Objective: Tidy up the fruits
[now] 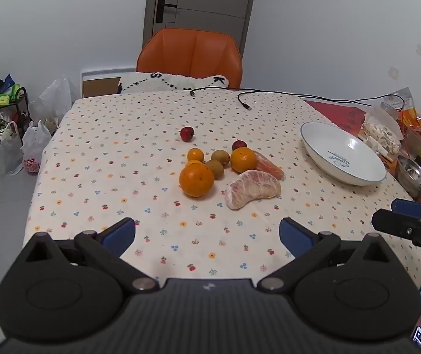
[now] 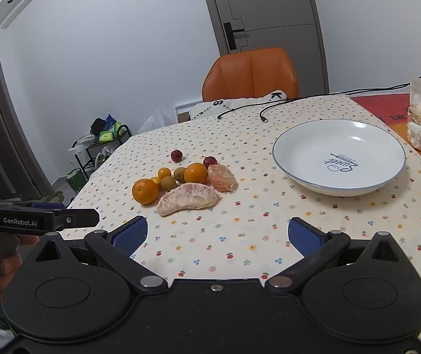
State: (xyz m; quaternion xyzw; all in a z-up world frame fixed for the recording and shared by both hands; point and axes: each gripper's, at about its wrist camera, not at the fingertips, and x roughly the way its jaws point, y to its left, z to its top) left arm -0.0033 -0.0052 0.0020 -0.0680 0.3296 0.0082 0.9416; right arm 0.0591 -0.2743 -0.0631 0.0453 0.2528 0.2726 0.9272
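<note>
A cluster of fruit lies mid-table: a large orange (image 1: 196, 180) (image 2: 145, 191), a second orange (image 1: 243, 159) (image 2: 195, 173), a peeled pomelo wedge (image 1: 251, 188) (image 2: 187, 199), a smaller pomelo piece (image 1: 269, 165) (image 2: 222, 177), two kiwis (image 1: 215, 168) (image 2: 168, 182), small tangerines (image 1: 195, 155) (image 2: 164, 173) and two small red fruits (image 1: 187, 133) (image 2: 176, 155). An empty white bowl (image 1: 343, 156) (image 2: 340, 156) sits to the right. My left gripper (image 1: 207, 236) is open, short of the fruit. My right gripper (image 2: 218, 233) is open too, nothing between its fingers.
Black cables (image 1: 246, 100) lie at the table's far edge before an orange chair (image 1: 190, 56). Snack bags (image 1: 381, 132) and a metal bowl (image 1: 415, 175) crowd the right side. Plastic bags and a rack (image 1: 4, 135) stand on the floor at left.
</note>
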